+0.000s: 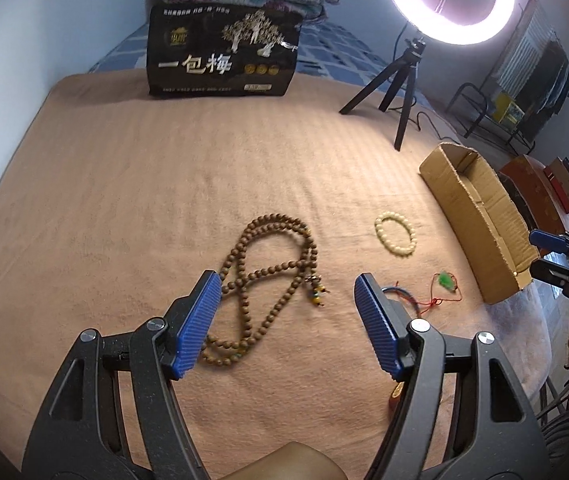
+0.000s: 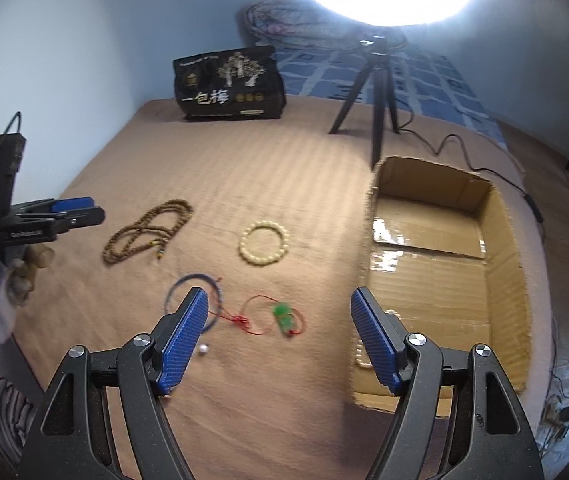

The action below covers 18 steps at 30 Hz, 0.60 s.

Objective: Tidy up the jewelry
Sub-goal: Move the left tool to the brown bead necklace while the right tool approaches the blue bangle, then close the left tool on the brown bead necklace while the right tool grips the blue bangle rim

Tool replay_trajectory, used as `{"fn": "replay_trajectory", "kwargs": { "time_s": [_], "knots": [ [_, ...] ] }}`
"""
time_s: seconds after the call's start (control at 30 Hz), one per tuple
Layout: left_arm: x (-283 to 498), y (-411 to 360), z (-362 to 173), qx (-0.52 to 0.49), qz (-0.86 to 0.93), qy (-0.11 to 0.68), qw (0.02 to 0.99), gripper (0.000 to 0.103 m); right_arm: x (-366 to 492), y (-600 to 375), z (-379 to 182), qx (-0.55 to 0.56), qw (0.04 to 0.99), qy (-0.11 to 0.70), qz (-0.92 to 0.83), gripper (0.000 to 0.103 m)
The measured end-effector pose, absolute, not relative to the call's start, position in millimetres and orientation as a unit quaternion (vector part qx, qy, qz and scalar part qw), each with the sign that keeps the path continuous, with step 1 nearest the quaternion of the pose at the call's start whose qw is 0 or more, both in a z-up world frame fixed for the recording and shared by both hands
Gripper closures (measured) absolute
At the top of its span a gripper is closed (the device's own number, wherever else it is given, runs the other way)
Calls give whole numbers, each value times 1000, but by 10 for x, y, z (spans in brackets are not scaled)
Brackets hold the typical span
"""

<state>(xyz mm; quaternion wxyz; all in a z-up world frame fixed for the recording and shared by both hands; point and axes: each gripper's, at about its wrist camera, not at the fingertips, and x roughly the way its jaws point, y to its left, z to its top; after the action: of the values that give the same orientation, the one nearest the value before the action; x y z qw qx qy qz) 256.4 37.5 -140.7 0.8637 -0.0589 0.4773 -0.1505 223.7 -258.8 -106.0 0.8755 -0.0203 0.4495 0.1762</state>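
A long string of brown wooden beads (image 1: pixel 272 276) lies looped over itself on the tan blanket (image 1: pixel 124 200) that covers the bed, with a small cluster of coloured beads at one end. To the right of it, toward the cardboard box (image 2: pixel 444 272), a cream bead bracelet (image 1: pixel 395 233) lies flat in a neat ring. Nearer than the bracelet are a thin blue cord ring (image 2: pixel 188 300) and a red string with a green pendant (image 2: pixel 283 315), the red string crossing the blue ring's edge; a small white bead (image 2: pixel 203 349) sits just beside the blue ring. The box stands open at the blanket's right side, its taped bottom shining, and a pale bead strand (image 2: pixel 360 354) shows inside it by the near wall, partly hidden by a blue pad. The left gripper (image 1: pixel 284 322) hangs above the brown beads with its jaws spread wide and nothing between them; its left pad overlaps the string in view, but whether it touches I cannot tell. The right gripper (image 2: pixel 278 340) is held wide too and grips nothing, hovering between the green pendant and the box's near wall.
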Motion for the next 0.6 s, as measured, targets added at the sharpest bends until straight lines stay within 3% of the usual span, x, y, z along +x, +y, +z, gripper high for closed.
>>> {"fn": "replay_trajectory", "kwargs": {
  "time_s": [0.6],
  "knots": [
    [3164,592,-1911,-101,-146,538,824,31,2480,-2235,-1509,6,838,503,213,29]
  ]
}}
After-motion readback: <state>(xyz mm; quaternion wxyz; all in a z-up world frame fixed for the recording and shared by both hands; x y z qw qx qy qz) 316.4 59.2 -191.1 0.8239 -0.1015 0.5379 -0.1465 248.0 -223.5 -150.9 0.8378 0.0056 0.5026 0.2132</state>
